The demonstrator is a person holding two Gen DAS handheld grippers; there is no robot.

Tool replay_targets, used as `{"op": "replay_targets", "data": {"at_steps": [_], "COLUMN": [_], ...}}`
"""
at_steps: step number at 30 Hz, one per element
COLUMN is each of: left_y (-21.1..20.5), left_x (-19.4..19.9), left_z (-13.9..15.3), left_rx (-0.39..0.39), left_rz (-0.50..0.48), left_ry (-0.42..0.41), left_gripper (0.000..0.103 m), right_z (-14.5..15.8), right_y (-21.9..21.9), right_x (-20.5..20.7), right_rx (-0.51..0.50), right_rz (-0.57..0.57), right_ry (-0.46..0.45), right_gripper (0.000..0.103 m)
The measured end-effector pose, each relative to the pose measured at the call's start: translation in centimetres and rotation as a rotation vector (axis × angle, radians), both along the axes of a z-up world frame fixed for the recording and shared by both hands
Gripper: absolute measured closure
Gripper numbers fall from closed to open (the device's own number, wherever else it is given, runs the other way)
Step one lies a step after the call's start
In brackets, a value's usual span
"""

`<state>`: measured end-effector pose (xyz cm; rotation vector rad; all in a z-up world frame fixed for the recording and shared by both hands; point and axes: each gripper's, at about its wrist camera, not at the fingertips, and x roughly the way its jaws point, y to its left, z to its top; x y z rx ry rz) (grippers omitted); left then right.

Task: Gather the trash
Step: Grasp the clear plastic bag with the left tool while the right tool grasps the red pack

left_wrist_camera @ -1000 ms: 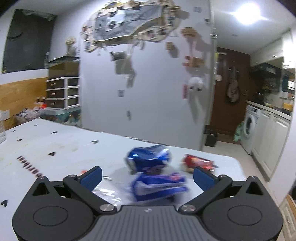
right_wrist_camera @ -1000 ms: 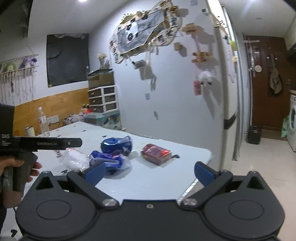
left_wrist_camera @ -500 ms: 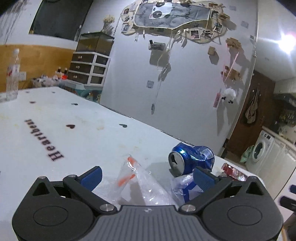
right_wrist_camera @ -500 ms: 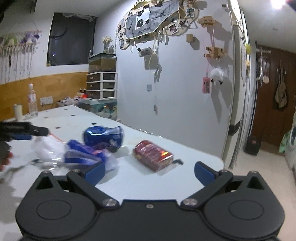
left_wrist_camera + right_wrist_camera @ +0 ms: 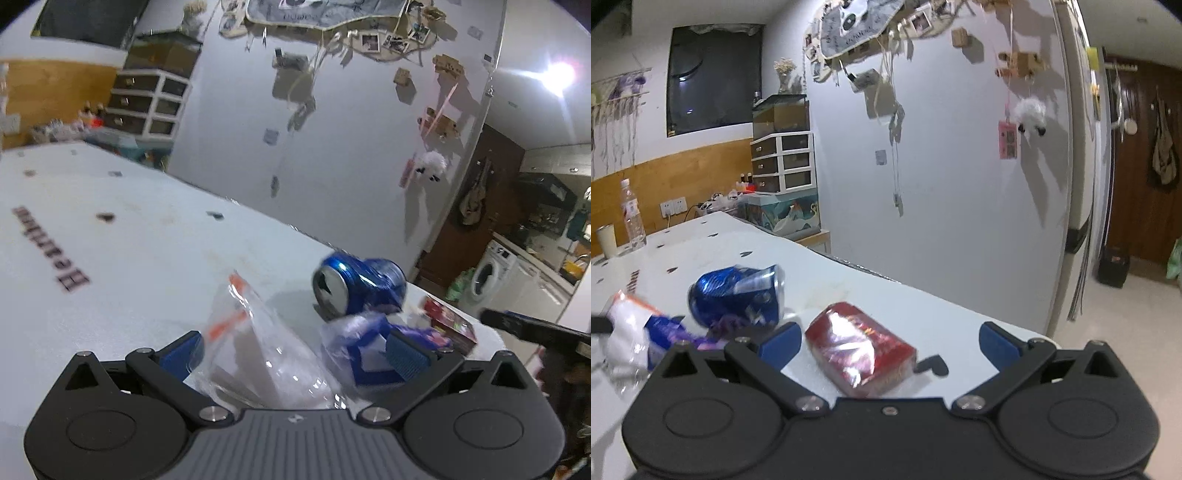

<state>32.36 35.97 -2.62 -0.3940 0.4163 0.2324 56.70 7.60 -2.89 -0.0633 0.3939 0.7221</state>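
While the white table (image 5: 894,295) fills the lower part of both views, I see the trash bunched near its far corner by the refrigerator side. My left gripper (image 5: 295,347) sits low over the tabletop and points toward that corner, its jaws spread wide with the clear plastic bag (image 5: 258,354) lying between them and not pinched. My right gripper (image 5: 888,341) also hangs low and level, jaws spread, with the red packet (image 5: 858,349) lying flat between the fingers, close to the table's far edge; I cannot tell whether either finger touches it. The crushed blue can (image 5: 738,295) lies on its side behind the bag, inward from the red packet. A crumpled blue and white wrapper (image 5: 373,347) lies against the can, just beside the left gripper's right finger (image 5: 408,356).
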Motion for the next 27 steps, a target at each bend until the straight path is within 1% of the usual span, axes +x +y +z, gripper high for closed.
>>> {"op": "replay_targets", "data": {"at_steps": [3, 7, 10, 13, 15, 16, 19, 23, 25, 27], "left_y": [-0.3, -1.2, -1.9, -2.5, -2.7, -2.6, -1.8, -0.7, -0.2, 0.1], "left_x": [-0.4, -0.7, -0.7, -0.9, -1.1, -1.2, -1.5, -1.9, -2.1, -2.0], "left_z": [-0.2, -0.4, -0.4, -0.3, -0.3, -0.3, -0.5, -0.6, -0.6, -0.6], "left_rx": [-0.054, -0.094, -0.123, -0.144, -0.155, -0.159, -0.193, -0.230, -0.243, -0.259], "left_rz": [-0.061, -0.145, -0.204, -0.258, -0.275, -0.272, -0.241, -0.169, -0.138, -0.112], "left_ry": [-0.002, -0.019, -0.026, -0.050, -0.062, -0.066, -0.097, -0.151, -0.171, -0.181], "left_gripper": [0.000, 0.000, 0.000, 0.000, 0.000, 0.000, 0.000, 0.001, 0.006, 0.013], "right_z": [-0.1, -0.4, -0.6, -0.8, -0.8, -0.8, -0.8, -0.9, -0.8, -0.7], "right_y": [0.9, 2.0, 2.3, 2.8, 3.2, 3.3, 3.5, 3.0, 2.6, 2.3], "right_x": [1.4, 2.8, 3.3, 3.4, 3.0, 2.7, 1.6, -0.2, -1.1, -1.8], "right_rx": [-0.004, -0.009, 0.002, -0.020, -0.030, -0.036, -0.043, -0.048, -0.066, -0.084], "right_rz": [0.013, 0.062, 0.079, 0.110, 0.146, 0.172, 0.224, 0.283, 0.324, 0.351], "right_ry": [0.031, 0.090, 0.111, 0.126, 0.121, 0.124, 0.128, 0.135, 0.128, 0.114], "right_gripper": [0.000, 0.001, 0.001, 0.001, 0.001, 0.001, 0.008, 0.009, 0.010, 0.010]}}
